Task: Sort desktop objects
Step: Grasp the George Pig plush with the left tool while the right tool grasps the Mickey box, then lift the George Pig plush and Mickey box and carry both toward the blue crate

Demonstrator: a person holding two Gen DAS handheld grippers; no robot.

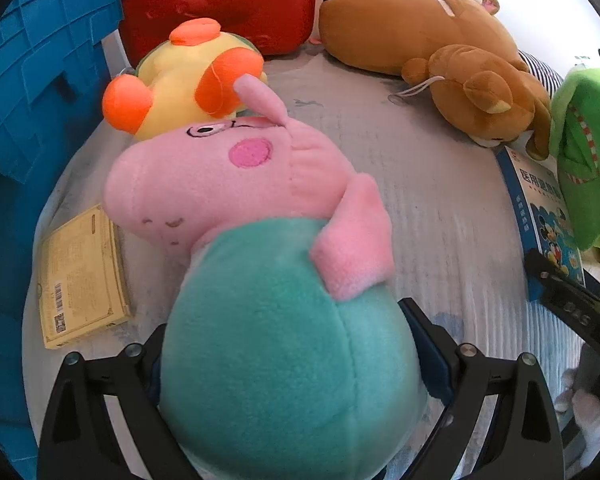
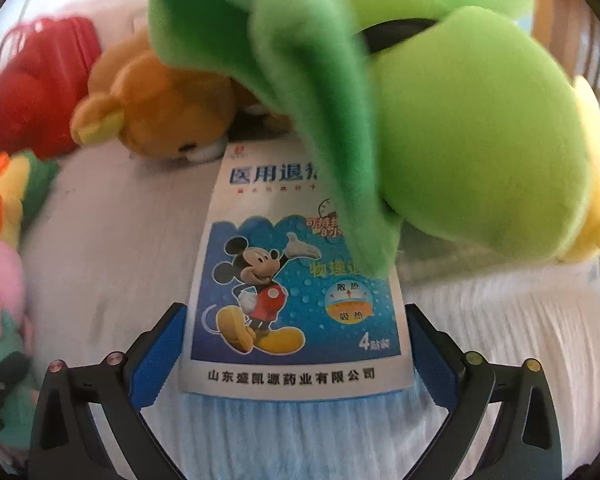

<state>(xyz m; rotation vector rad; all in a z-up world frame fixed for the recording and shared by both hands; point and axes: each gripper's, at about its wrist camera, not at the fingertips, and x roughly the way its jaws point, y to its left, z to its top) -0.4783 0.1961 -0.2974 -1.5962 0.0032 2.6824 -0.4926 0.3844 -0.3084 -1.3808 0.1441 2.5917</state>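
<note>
My left gripper [image 1: 292, 344] is shut on a pink pig plush [image 1: 260, 272] with a teal body, its fingers pressing both sides of the body. The pig also shows at the left edge of the right wrist view [image 2: 0, 304]. My right gripper [image 2: 296, 344] is open, its blue pads on either side of a flat Mickey Mouse box [image 2: 292, 280] that lies on the white cloth; I see no contact. A green plush [image 2: 440, 120] hangs over the far end of the box. The box [image 1: 548, 224] and green plush [image 1: 584, 152] also show in the left wrist view.
A yellow-orange plush [image 1: 188, 76], a brown bear plush [image 1: 432, 52], a red case [image 1: 220, 0] and a blue crate [image 1: 32, 100] ring the cloth-covered surface [image 1: 420, 208]. A yellow flat box [image 1: 80, 280] lies at the left. The right gripper's body [image 1: 572, 304] shows at the right.
</note>
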